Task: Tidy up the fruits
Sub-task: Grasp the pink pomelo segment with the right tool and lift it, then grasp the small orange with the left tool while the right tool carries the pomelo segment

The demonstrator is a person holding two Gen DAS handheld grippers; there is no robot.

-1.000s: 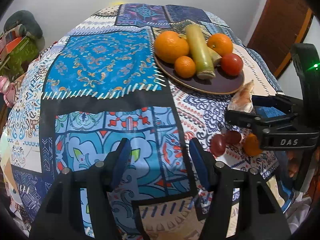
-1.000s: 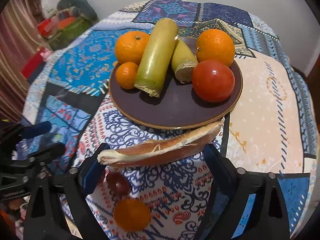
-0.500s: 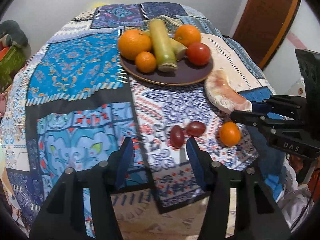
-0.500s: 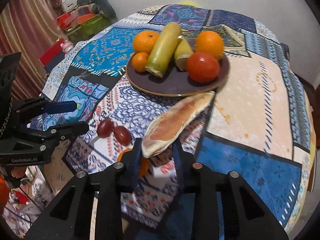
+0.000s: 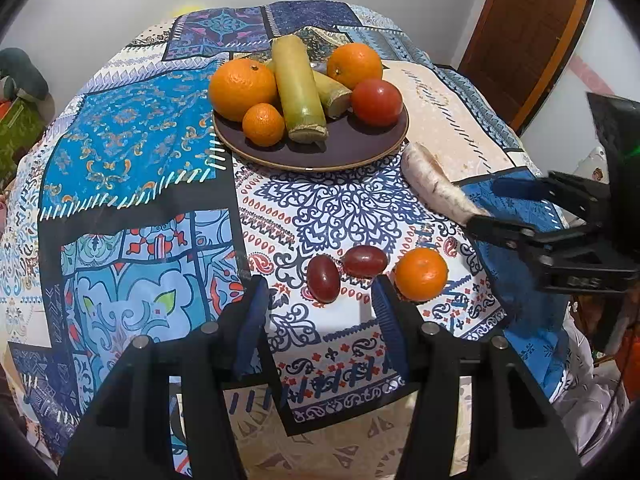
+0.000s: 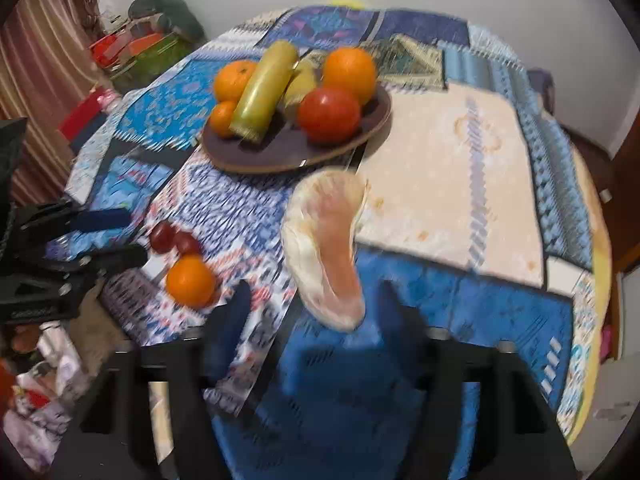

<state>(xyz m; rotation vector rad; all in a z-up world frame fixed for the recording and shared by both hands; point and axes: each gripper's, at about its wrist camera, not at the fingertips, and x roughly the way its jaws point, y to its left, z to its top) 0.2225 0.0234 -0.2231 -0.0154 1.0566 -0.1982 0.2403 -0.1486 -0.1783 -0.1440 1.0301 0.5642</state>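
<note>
Left wrist view: my left hand-held gripper [image 5: 318, 304] has its jaws apart, holding nothing, over the near edge of the desk [image 5: 132, 152]. All positions below are referenced to the plate [image 5: 344, 152].

1. On the plate, left to right: large orange [image 5: 243, 89], small orange [image 5: 263, 124], long green stalk [image 5: 298, 88], second shorter stalk [image 5: 332, 94], rear orange [image 5: 354, 65], tomato [image 5: 377, 101].
2. Nearer to me than the plate, on the patterned cloth: two dark red fruits [image 5: 323, 278] lying side by side, with a loose orange [image 5: 421, 274] just to their right. The left red fruit lies just ahead of the gap between my left jaws.
3. Right of the plate, near its rim: a pale peel-like piece [image 5: 434, 184], its near end at the tip of my right hand-held gripper [image 5: 516, 210].

Right wrist view (blurred): my right hand-held gripper [image 6: 312, 304] has its jaws apart. The pale piece [image 6: 328, 240] sits between them, its far end near the plate [image 6: 280, 152]. I cannot tell whether either jaw touches it.
</note>
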